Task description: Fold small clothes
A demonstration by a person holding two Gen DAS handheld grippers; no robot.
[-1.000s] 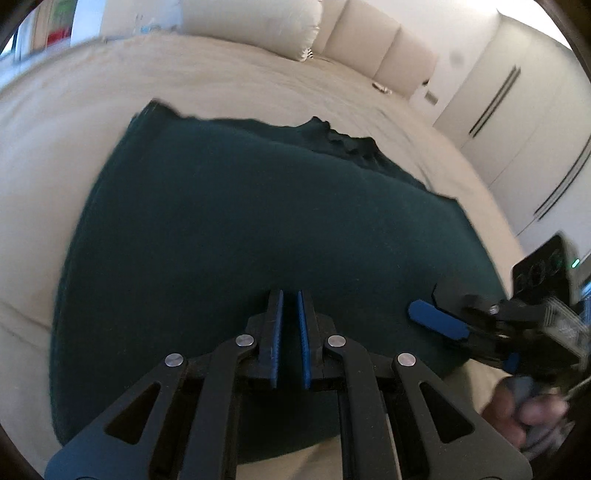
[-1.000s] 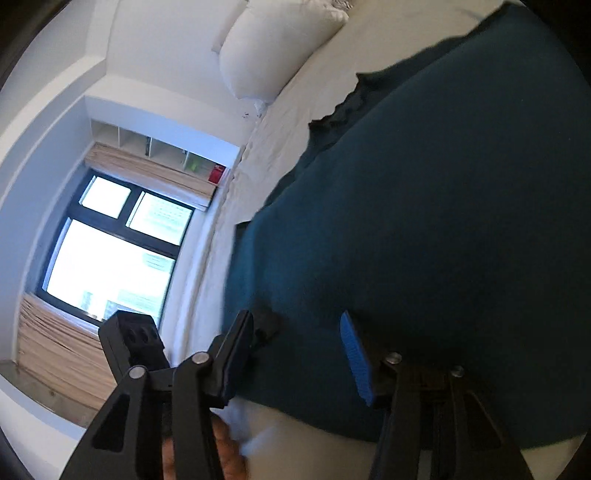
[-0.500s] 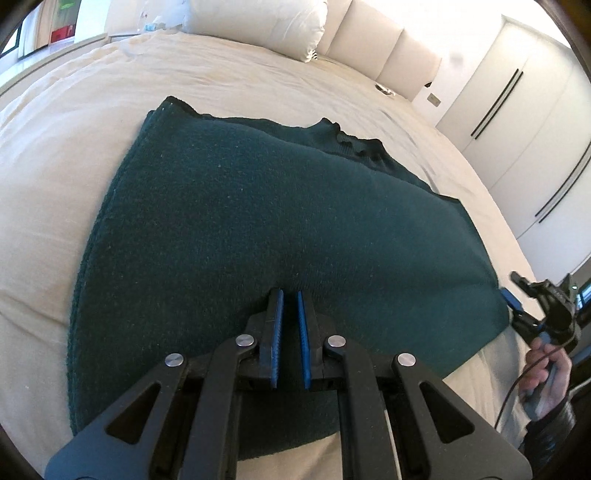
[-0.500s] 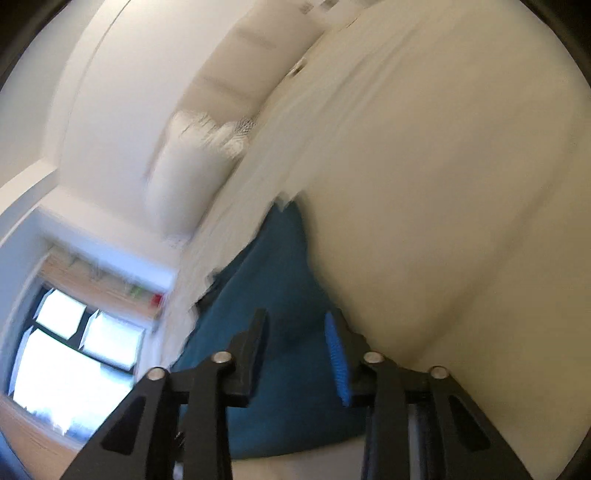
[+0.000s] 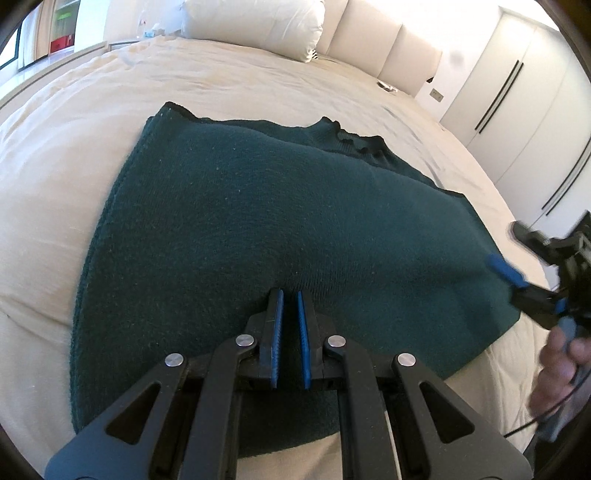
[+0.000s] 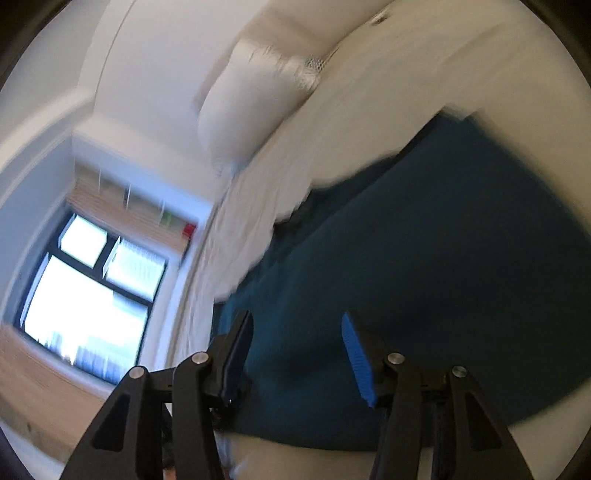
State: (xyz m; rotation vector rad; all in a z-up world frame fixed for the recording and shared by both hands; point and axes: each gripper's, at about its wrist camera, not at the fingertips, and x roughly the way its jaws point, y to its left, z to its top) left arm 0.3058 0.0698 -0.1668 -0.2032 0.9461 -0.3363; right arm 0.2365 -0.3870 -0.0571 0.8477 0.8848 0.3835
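A dark green knitted garment (image 5: 280, 221) lies folded flat on the cream bed (image 5: 55, 155); it also shows blurred in the right wrist view (image 6: 424, 258). My left gripper (image 5: 290, 295) hovers over the garment's near middle, its blue pads nearly together with a thin gap and nothing between them. My right gripper (image 6: 295, 325) is open and empty over the garment's near right corner. It shows in the left wrist view (image 5: 517, 254) at the right edge, held by a hand (image 5: 557, 365).
A white pillow (image 5: 255, 26) and a padded headboard (image 5: 384, 48) stand at the far end of the bed. White wardrobe doors (image 5: 524, 103) are on the right. A window (image 6: 85, 295) and shelves are on the left wall.
My right gripper swung away from the garment's edge, then came back over its right corner with jaws wider open. My left gripper stayed over the garment's near middle.
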